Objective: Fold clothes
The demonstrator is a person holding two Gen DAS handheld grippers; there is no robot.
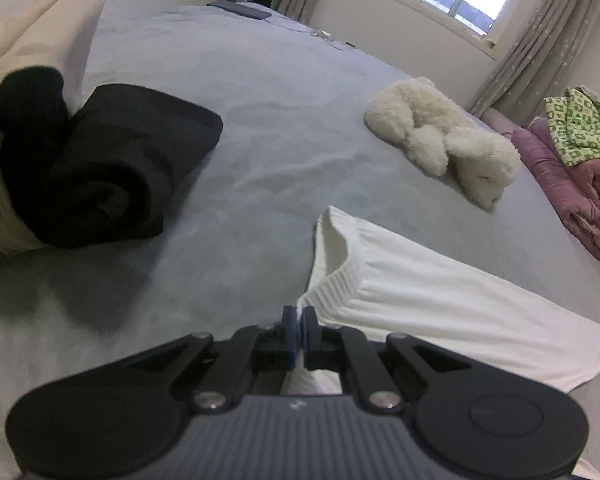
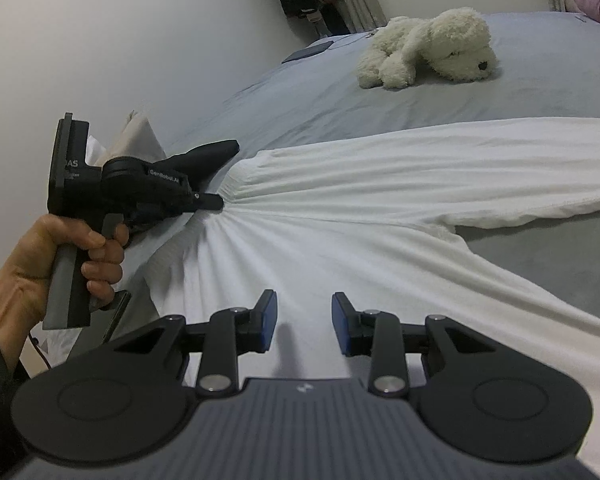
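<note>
— What lay on the bed (image 1: 260,92)?
— A white garment (image 2: 360,216) was spread over the grey cover, near the front edge; a plush dog (image 2: 428,46) lay further back and rolled dark clothes (image 1: 112,168) at the left.
— And the left hand (image 2: 60,256)?
— It gripped the handle, and the left tongs (image 1: 299,320) pointed downward, pressed together on the garment's ribbed edge, which bunched there.
— The right tongs (image 2: 305,320)?
— They were spread, just above the white cloth, holding nothing.
</note>
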